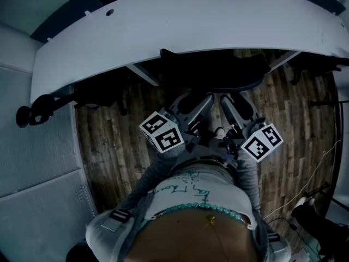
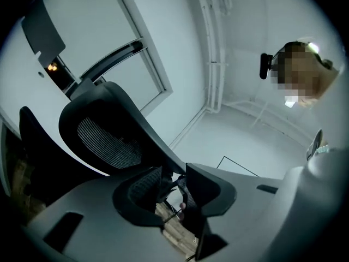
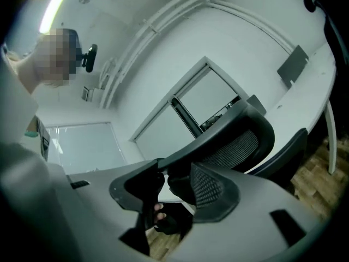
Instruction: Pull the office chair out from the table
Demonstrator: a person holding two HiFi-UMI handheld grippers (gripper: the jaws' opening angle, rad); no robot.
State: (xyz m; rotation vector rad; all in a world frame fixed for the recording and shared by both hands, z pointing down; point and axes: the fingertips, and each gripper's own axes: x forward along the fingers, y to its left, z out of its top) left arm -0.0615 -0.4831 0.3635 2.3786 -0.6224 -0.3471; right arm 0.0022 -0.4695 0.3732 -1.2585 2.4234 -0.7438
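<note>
We have the left gripper (image 2: 173, 180) clamped on the chair (image 1: 214, 72) back's rim; right gripper (image 3: 175, 179) likewise, just beside it. Chair sits tucked under the table (image 1: 191, 21) edge; seat hidden beneath.

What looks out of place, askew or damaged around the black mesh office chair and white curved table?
Nothing stands out. The black mesh office chair sits tucked under the white curved table; the left gripper and the right gripper each clamp its backrest rim. The wooden floor shows no spill.
</note>
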